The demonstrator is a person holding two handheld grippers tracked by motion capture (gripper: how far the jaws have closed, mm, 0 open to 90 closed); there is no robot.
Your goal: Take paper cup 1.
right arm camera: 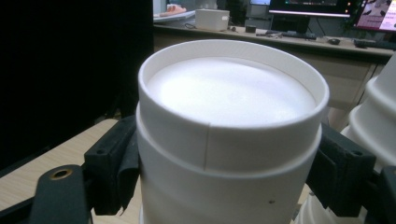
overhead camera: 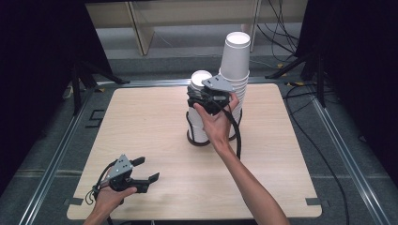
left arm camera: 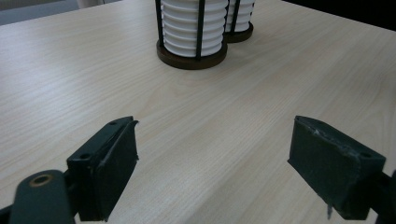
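Two stacks of upturned white paper cups stand in black wire holders at the table's middle back. My right gripper (overhead camera: pixel 202 97) is shut on the top cup (overhead camera: pixel 202 77) of the nearer, shorter stack (overhead camera: pixel 196 125), its black jaws pressed against both sides of the cup (right arm camera: pixel 229 140) just under its raised bottom. The taller stack (overhead camera: pixel 234 61) rises right behind it. My left gripper (overhead camera: pixel 148 169) rests low near the table's front left, open, with bare wood between its jaws (left arm camera: pixel 212 154). From there the nearer holder's round base (left arm camera: pixel 191 59) lies ahead, well apart.
The wooden table (overhead camera: pixel 155 117) has a metal frame around it. Black tripod legs (overhead camera: pixel 77 79) stand off the back left corner and more (overhead camera: pixel 305 61) off the back right. Cables (overhead camera: pixel 324 154) trail along the floor on the right. A black cable (overhead camera: pixel 238 136) hangs from my right gripper.
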